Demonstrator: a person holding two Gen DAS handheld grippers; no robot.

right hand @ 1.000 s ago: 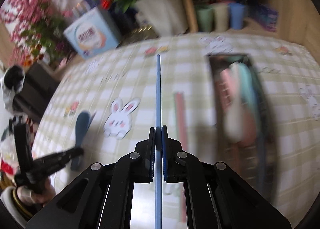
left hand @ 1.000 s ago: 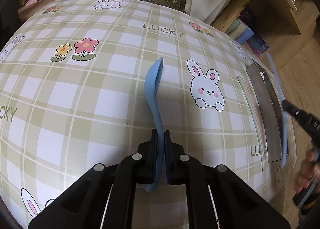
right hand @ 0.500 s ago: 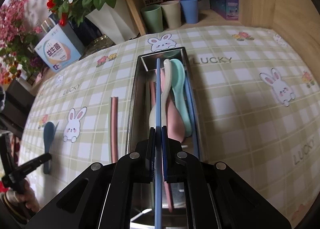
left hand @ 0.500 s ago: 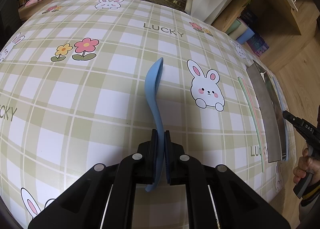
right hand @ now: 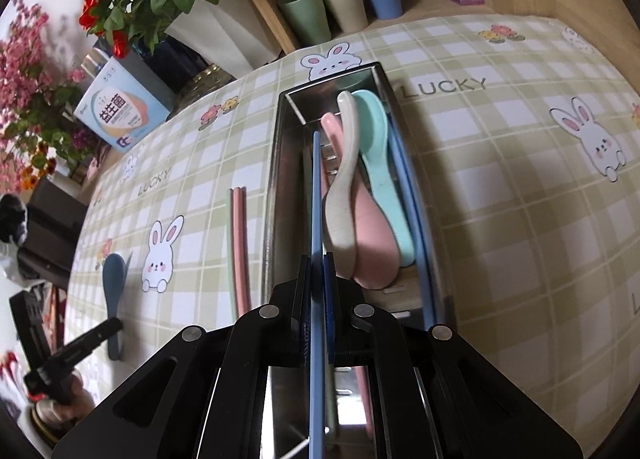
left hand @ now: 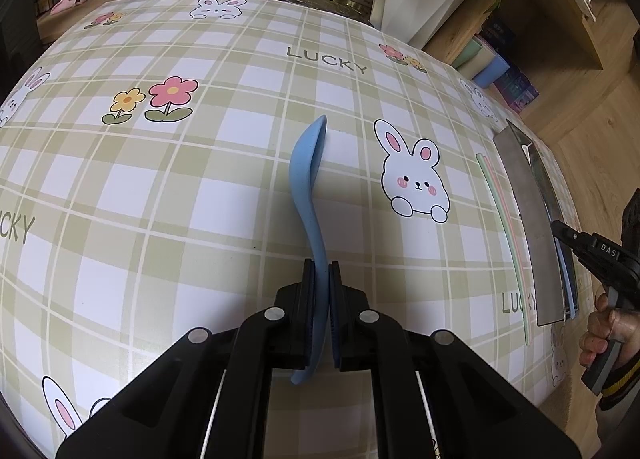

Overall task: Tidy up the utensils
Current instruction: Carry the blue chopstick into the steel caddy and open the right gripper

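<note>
Right wrist view: the right gripper [right hand: 317, 259] points down over the metal tray [right hand: 276, 187], which sits lengthwise near the far right part of the counter [right hand: 500, 199]. Its jaws are fully closed on a blue chopstick [right hand: 316, 187], held along the tray's length above the tray's left side. Judgement: that alignment lets the stick drop in parallel with what already lies there. Inside the tray lie a cream spoon [right hand: 340, 195], a pink spoon [right hand: 372, 243] and a mint spoon [right hand: 380, 163], overlapping, with a second blue chopstick [right hand: 416, 219] against the right wall. Whether the held stick's tip touches the tray floor cannot be told.

Just left of the tray, on the cloth, a pink and a green chopstick [right hand: 239, 243] lie side by side, parallel to it; not yet sorted.

Left wrist view: the left gripper [left hand: 322, 275] is clamped on the handle of a blue spoon [left hand: 308, 175], bowl pointing away, toward the counter's far edge. The spoon sits mid-counter, well apart from the tray, beside a printed rabbit. Whether it is lifted clear or resting on the cloth is unclear. Judgement: gripped by the handle so it is ready to carry to the tray once the right side finishes.

The person's right hand [left hand: 604, 335] shows at the right edge of this view, beside the tray.
</note>
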